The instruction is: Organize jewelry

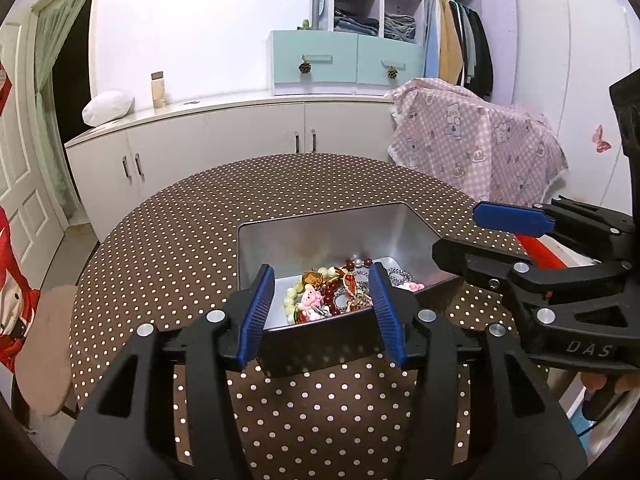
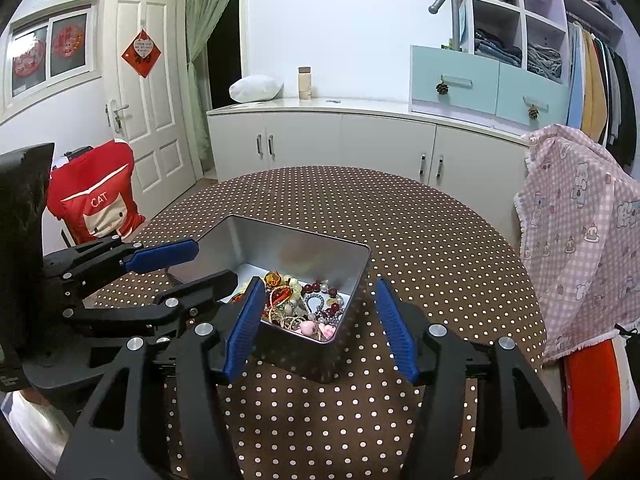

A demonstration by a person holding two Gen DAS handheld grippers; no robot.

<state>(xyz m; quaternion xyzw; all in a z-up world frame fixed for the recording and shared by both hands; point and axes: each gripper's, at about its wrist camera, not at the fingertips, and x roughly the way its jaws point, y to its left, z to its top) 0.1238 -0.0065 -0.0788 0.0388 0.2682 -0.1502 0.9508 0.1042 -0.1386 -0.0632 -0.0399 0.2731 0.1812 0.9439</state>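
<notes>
I had the metal tin (image 1: 328, 236) sitting on the polka-dot desk (image 1: 168, 240), and the jewelry (image 1: 340, 288) lay heaped in its near end. My left tool (image 1: 322, 312) was spread wide with nothing in it, its 2 blue pads straddling the tin's near corner; from that camera I could not tell whether they touched the wall. The pads hid part of the heap, so I could only pick out red beads, pale green beads and a small pink charm. My right tool (image 2: 320, 328) was also wide and holding nothing, near the tin's other corner. Most of the strands were too tangled to separate. A checked cloth (image 2: 580, 240) covered whatever stood beside the desk.
</notes>
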